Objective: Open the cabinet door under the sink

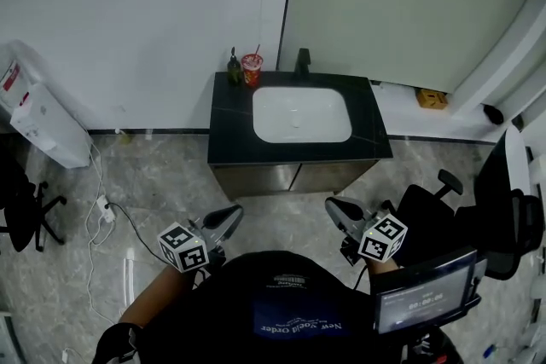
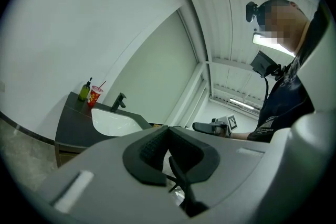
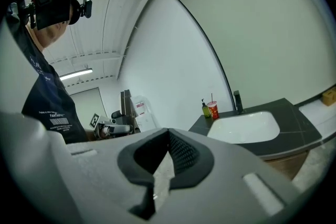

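Left gripper (image 1: 230,217), right gripper (image 1: 334,205) closed; cabinet door (image 1: 256,181) ahead, seemingly unopened.

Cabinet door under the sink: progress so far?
Nothing done: in the head view the cabinet door below the sink is closed. In hand: the left gripper and right gripper are out in front of the cabinet, apart from it, jaws shut on nothing. Left: reach the door, probably grip its edge, pull it open.
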`<state>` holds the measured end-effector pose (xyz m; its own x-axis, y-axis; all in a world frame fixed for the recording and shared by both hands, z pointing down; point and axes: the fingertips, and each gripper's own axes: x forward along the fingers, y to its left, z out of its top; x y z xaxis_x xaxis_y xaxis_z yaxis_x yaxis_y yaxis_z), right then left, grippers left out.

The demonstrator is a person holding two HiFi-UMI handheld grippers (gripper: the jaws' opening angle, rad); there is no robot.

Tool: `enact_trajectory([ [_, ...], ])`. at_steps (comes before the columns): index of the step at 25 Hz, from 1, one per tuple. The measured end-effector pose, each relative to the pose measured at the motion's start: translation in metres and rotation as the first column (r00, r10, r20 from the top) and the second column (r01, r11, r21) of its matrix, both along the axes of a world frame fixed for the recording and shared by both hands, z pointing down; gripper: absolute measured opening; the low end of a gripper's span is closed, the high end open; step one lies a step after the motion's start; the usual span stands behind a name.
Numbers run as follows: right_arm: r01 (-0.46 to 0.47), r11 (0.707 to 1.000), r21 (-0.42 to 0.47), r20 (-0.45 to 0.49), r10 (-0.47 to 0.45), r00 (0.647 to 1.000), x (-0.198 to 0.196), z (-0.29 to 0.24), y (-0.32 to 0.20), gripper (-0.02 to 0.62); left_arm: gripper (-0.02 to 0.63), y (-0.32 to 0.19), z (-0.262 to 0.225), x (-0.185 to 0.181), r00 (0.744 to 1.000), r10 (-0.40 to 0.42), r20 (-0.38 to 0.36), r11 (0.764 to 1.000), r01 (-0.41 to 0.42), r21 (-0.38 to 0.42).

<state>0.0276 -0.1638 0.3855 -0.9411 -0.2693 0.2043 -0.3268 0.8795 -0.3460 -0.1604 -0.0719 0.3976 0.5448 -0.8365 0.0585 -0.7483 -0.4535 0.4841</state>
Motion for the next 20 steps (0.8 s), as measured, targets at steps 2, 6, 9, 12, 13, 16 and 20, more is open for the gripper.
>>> enact_trajectory([
  [2,0.014,1.0,-0.01,-0.005,-0.014,1.0,-0.003,0.005,-0.012,0.002,0.0,-0.012,0.011,-0.001,1.0,-0.009,0.005,1.0,0.009,-0.025],
  [6,0.055,0.998,-0.027,0.01,-0.055,0.998,-0.004,0.013,-0.057,0.002,0.0,-0.046,0.03,0.002,0.998,-0.045,0.045,0.996,0.048,-0.07],
  [9,0.115,0.993,-0.028,0.027,-0.115,0.993,-0.005,0.013,-0.091,0.002,0.0,-0.076,0.046,0.008,0.991,-0.098,0.095,0.988,0.108,-0.108],
  [12,0.181,0.983,-0.013,0.034,-0.18,0.983,-0.001,0.012,-0.127,0.002,0.0,-0.105,0.071,0.021,0.979,-0.151,0.138,0.973,0.172,-0.155],
  [13,0.2,0.98,-0.01,0.036,-0.2,0.979,0.0,0.013,-0.14,0.002,0.0,-0.114,0.081,0.025,0.973,-0.164,0.162,0.966,0.191,-0.173],
  [16,0.257,0.966,-0.024,0.048,-0.256,0.966,-0.002,0.022,-0.167,0.002,0.001,-0.131,0.112,0.033,0.946,-0.195,0.26,0.938,0.257,-0.234],
  [20,0.307,0.951,-0.043,0.052,-0.305,0.951,-0.012,0.043,-0.185,0.002,0.0,-0.155,0.144,0.04,0.931,-0.216,0.294,0.912,0.3,-0.279],
])
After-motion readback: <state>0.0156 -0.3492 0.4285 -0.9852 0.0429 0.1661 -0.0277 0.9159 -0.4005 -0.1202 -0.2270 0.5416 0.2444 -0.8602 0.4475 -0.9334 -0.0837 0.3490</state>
